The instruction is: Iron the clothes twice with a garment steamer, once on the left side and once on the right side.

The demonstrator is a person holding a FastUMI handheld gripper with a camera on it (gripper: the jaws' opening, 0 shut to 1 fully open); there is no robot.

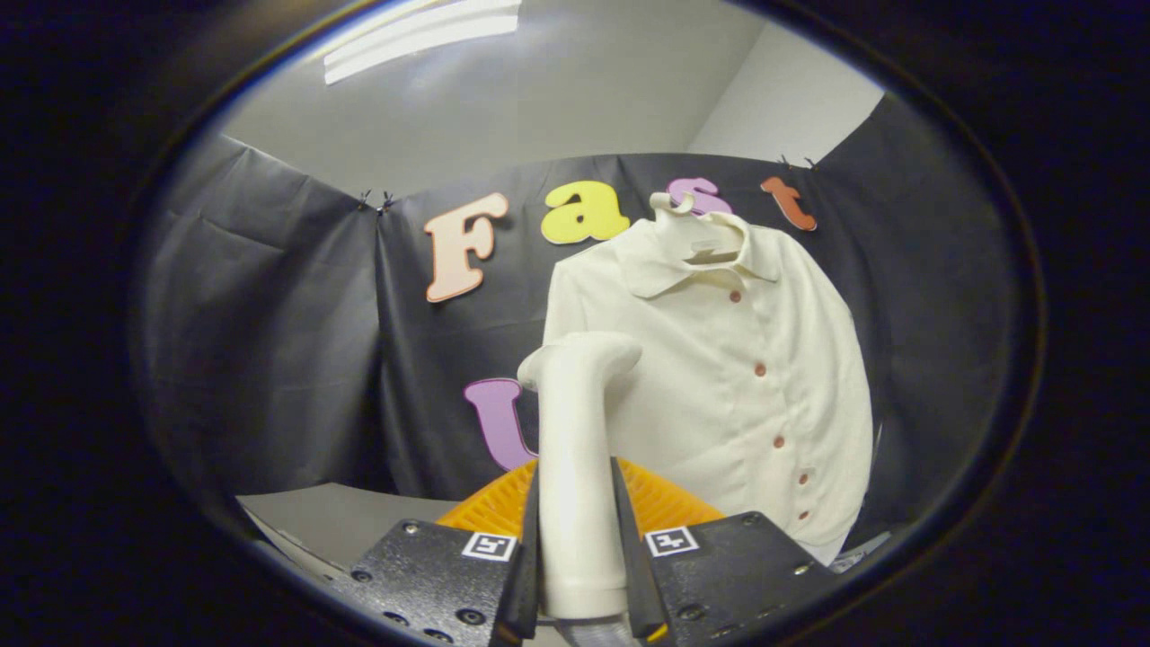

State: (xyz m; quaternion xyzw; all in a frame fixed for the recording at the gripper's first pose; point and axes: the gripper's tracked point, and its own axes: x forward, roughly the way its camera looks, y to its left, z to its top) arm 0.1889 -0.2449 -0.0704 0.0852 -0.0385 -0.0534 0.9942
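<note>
A white garment steamer (575, 431) stands upright between my fingers, its handle pressed on both sides and its bent head turned left above them. My gripper (577, 539) is shut on that handle. Beyond the steamer, a cream buttoned shirt (728, 377) hangs on a white hanger (696, 229) against the black cloth wall, front facing me, with a row of reddish buttons down its middle. The steamer head sits in front of the shirt's left edge, apart from the cloth as far as I can tell.
An orange ribbed basket-like object (660, 503) lies just behind the fingers, under the steamer. A grey tabletop (341, 521) spreads to the left of it. Black cloth walls close in the booth on all sides.
</note>
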